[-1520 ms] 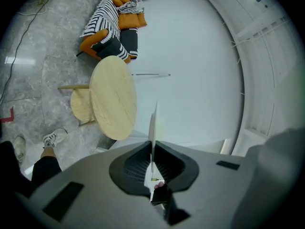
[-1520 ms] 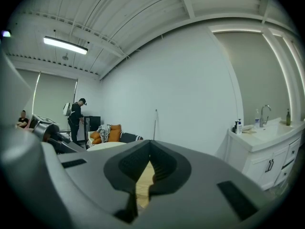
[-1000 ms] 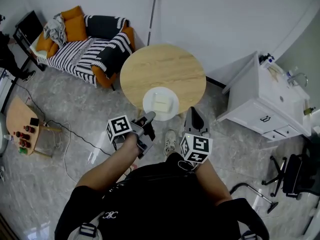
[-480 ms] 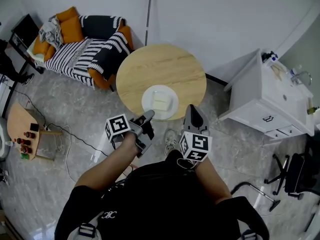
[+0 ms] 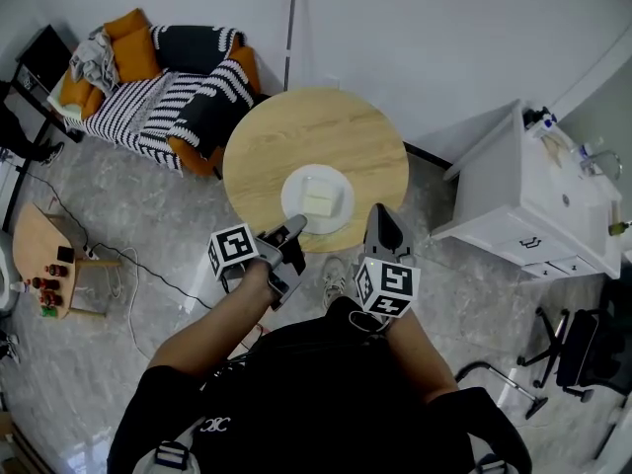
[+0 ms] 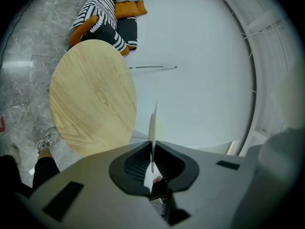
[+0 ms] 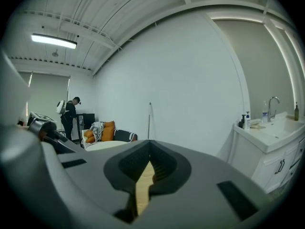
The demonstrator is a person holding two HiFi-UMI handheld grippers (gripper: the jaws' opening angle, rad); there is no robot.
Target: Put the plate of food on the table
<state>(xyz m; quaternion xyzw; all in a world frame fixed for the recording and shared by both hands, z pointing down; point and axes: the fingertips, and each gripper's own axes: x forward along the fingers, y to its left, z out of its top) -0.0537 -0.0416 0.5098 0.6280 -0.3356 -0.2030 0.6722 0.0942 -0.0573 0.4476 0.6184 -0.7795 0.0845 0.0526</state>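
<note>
A white plate (image 5: 340, 212) carrying a pale yellow block of food (image 5: 318, 201) hangs over the near part of the round wooden table (image 5: 316, 136). My left gripper (image 5: 294, 228) is shut on the plate's near-left rim. In the left gripper view the plate (image 6: 153, 125) shows edge-on, clamped in the left gripper (image 6: 152, 162), with the table (image 6: 93, 99) to its left. My right gripper (image 5: 381, 217) sits just right of the plate at the table's near edge, shut and holding nothing. In its own view the right gripper (image 7: 148, 151) shows only a sliver of table wood (image 7: 142, 187) between its jaws.
A sofa (image 5: 158, 77) with orange cushions and a striped blanket stands beyond the table at left. To the right is a white sink cabinet (image 5: 533, 196). A small wooden stand (image 5: 44, 255) and a cable lie on the floor at left. A person (image 7: 71, 116) stands far off.
The plate, held in my left gripper, has moved slightly farther in over the table from its near edge. The right gripper has kept pace beside it.
</note>
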